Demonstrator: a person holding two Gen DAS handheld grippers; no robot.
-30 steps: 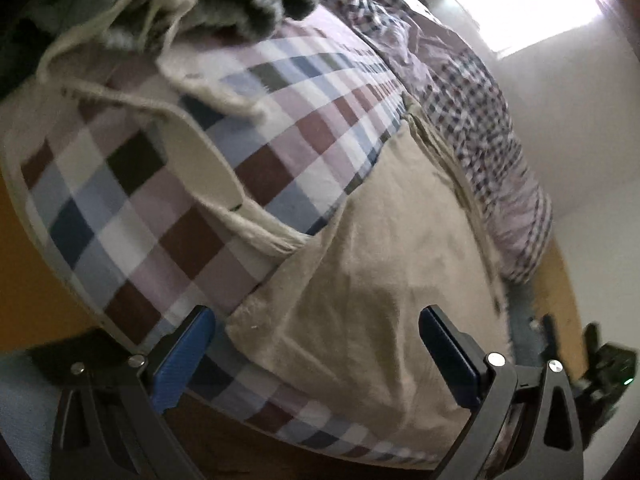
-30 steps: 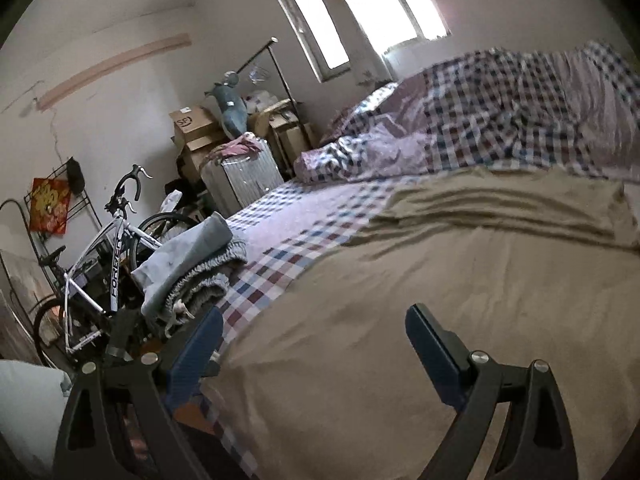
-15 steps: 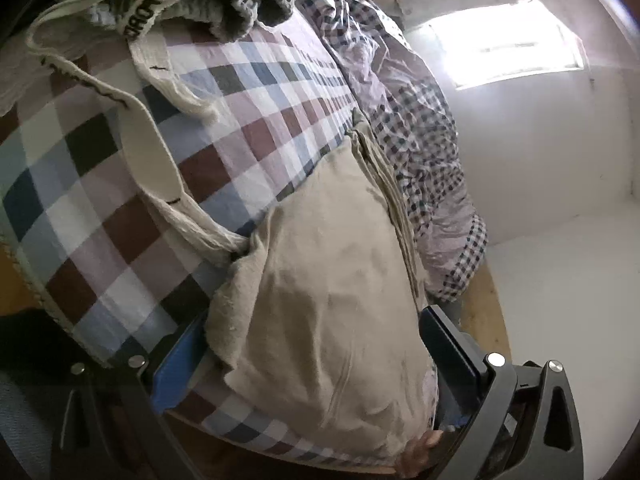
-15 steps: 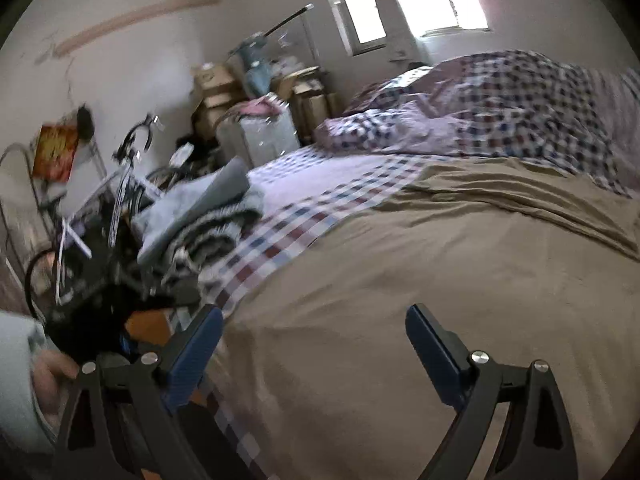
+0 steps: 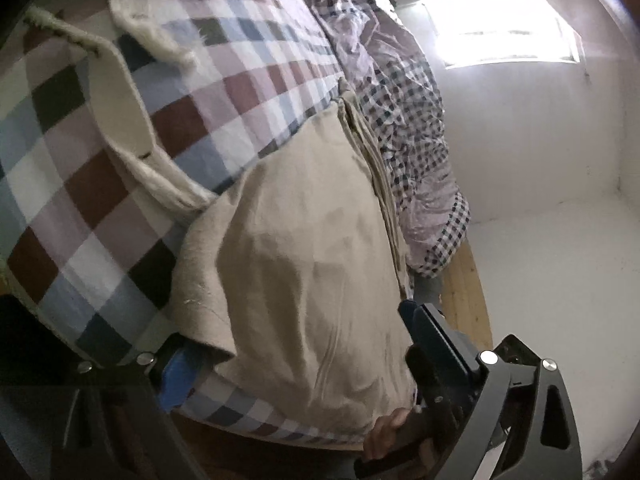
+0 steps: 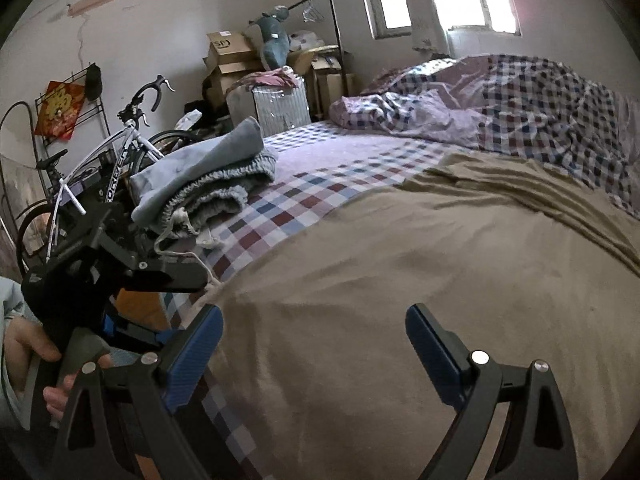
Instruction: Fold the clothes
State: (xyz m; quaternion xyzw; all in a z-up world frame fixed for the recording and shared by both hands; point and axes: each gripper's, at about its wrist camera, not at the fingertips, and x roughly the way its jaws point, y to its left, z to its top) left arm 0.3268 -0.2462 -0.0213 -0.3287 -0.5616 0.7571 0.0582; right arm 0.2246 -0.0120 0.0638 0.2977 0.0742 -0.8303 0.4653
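A tan garment (image 6: pixel 400 300) lies spread across the near part of the bed, on the checked sheet (image 6: pixel 304 200), w/ its far edge bunched in ridges toward the rumpled duvet (image 6: pixel 520 108). Spread flat like that, it's likely laid out so edges can be lifted and brought over. Whether any fold is already in it can't be told; the ridged far edge fits either a fold laid over or plain rumpling.

At the bed's left corner sits a pile of folded clothes (image 6: pixel 208 176), grey-blue top over a knit piece w/ a drawcord hanging out, prob. parked there to keep the working area free. A cream strip of cloth (image 5: pixel 132 120) trails from that pile over the sheet in the left wrist view.

Left claw (image 5: pixel 300 344): fingers wide apart, straddling the garment's near corner. The blue left finger (image 5: pixel 180 364) is tucked under the cloth edge, cloth draped on top of it; the other finger sits beside the opposite side. Not pinched on anything yet, by the look of the gap.

Right claw (image 6: pixel 312 344): also wide apart, holding nothing, hovering low over the tan cloth near the bed's front edge. Contact w/ the fabric can't be told.

A bicycle (image 6: pixel 120 144) and boxes (image 6: pixel 228 56) stand beyond the bed.
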